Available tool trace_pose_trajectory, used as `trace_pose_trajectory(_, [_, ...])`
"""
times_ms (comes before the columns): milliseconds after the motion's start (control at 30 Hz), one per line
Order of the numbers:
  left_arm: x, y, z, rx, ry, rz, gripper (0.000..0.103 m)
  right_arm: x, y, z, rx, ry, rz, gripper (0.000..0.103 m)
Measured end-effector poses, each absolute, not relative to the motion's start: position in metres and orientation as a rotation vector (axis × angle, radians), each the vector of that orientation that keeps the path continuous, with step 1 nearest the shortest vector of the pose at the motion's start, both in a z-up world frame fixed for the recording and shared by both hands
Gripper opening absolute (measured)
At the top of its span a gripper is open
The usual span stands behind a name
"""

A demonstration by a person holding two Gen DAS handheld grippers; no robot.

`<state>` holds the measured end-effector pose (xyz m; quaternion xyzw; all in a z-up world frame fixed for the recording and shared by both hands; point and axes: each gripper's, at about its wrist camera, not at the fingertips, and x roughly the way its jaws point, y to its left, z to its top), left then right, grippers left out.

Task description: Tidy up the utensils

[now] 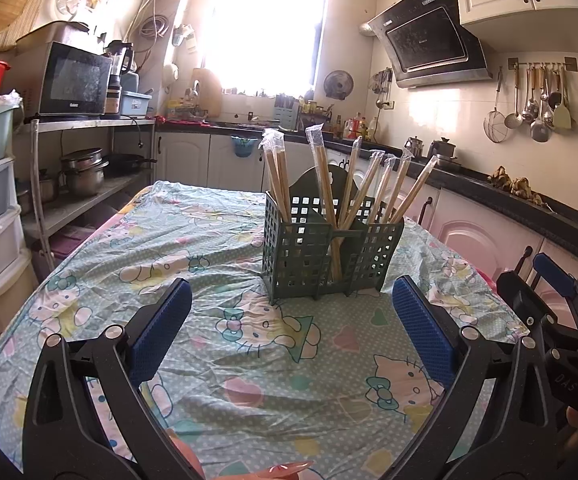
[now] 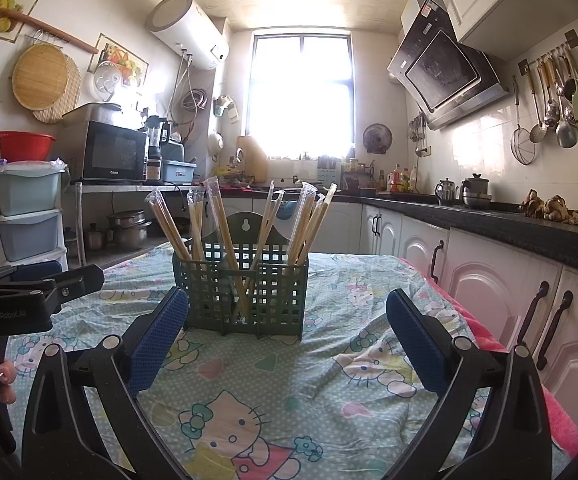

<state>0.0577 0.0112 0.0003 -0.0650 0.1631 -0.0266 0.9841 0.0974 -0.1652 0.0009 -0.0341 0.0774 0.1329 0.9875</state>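
The green slotted utensil holder (image 1: pixel 331 258) stands upright on the table (image 1: pixel 217 240), at 12 o'clock from both grippers. Wrapped chopsticks (image 1: pixel 325 184) stand tilted inside its compartments, fanning outward. The left gripper (image 1: pixel 291 312) hangs above the patterned tablecloth (image 1: pixel 249 360), jaws wide and empty. The right gripper (image 2: pixel 287 316) is likewise above the cloth, jaws wide, nothing between them, its left pad near the holder's front corner. In the left wrist view, the right gripper appears at 3 o'clock.
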Motion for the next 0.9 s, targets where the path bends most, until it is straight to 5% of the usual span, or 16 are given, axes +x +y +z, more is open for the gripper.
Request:
trace_pose_trajectory(633, [0.069, 0.030, 0.005, -0.194, 0.396, -0.023, 0.093, 0.120, -0.181, 0.009, -0.035, 0.239, 0.178, 0.097])
trace_pose_trajectory(900, [0.175, 0.124, -0.002, -0.149, 0.635, 0.242, 0.093, 0.255, -0.231, -0.030, -0.102, 0.728, -0.075, 0.097])
